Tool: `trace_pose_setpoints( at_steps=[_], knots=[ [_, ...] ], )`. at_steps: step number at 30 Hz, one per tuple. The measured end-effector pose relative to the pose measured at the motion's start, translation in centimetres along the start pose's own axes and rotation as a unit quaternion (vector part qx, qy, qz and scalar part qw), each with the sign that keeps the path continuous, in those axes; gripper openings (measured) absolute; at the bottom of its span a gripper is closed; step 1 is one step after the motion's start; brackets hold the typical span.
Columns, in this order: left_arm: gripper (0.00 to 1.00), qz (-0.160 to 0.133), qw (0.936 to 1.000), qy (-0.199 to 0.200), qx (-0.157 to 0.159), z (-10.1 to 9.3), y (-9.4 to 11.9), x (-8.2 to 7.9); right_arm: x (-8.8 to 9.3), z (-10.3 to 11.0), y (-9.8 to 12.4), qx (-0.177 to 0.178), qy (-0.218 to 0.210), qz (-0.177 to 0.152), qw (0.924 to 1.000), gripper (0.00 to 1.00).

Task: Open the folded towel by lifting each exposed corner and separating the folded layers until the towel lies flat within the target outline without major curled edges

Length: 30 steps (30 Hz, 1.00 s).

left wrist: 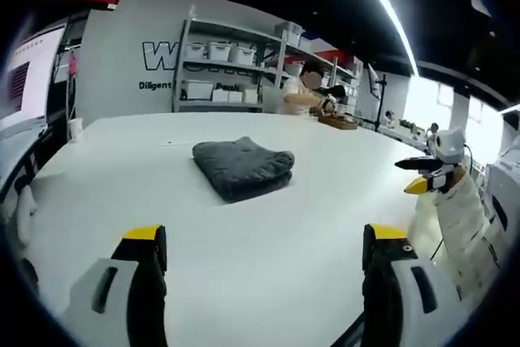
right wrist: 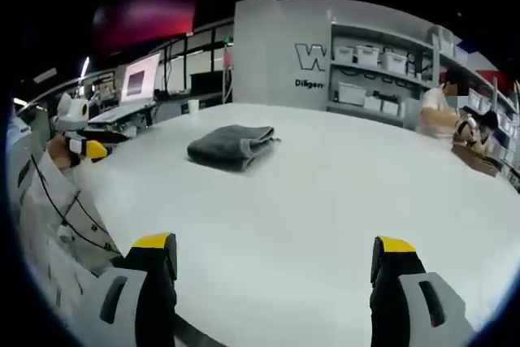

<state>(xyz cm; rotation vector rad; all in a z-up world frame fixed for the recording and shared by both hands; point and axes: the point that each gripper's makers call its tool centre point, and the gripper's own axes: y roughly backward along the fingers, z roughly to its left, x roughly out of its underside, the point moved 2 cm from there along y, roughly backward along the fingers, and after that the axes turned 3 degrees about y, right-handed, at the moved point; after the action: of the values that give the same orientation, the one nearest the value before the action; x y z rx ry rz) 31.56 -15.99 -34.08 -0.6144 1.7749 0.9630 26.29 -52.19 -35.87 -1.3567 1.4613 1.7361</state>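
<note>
Nothing of the job is done yet, as far as I can judge. The towel [left wrist: 243,166] lies folded in a thick grey bundle out on the white table [left wrist: 268,258], well apart from both of my grippers, with its layers stacked and no corner lifted. My left gripper [left wrist: 264,241] hovers low over the near part of the table with its jaws spread wide and nothing between them. My right gripper [right wrist: 275,251] is likewise released and empty, its yellow-tipped jaws standing far apart above bare table. In the left gripper view I can also see that right gripper off to the side, past the table's edge.

All of it is left: reaching the towel, picking up each exposed corner, parting the layers and spreading the cloth flat.

I cannot make out any target outline on the table; the surface reads as plain white in both views. Which towel corners are free is hard to tell from here, since the folds face partly away. At the far side a person [left wrist: 302,91] sits before the shelves [left wrist: 231,67], too small to read.
</note>
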Motion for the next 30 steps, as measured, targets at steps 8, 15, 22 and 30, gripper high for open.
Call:
trace_pose_setpoints(
  at_steps=[8,15,22,30],
  knots=[
    [0.99,0.002,0.9998,-0.013,0.016,-0.9,-1.6,-1.2,-0.1,0.4,0.0,-0.007,0.004,-0.006,1.0,1.0],
    [0.98,-0.006,0.9991,-0.003,0.043,-2.1,-4.2,-2.5,0.8,0.6,-0.1,-0.017,-0.005,-0.004,0.9998,1.0],
    [0.97,0.001,0.9986,-0.018,0.05,-2.8,-6.4,-3.4,1.5,-0.4,0.4,-0.006,-0.02,-0.004,0.9998,0.99],
    [0.97,0.011,0.9971,-0.049,0.058,-3.9,-9.6,-4.4,2.0,-1.3,0.7,0.003,-0.035,-0.009,0.9994,0.99]
  ],
)
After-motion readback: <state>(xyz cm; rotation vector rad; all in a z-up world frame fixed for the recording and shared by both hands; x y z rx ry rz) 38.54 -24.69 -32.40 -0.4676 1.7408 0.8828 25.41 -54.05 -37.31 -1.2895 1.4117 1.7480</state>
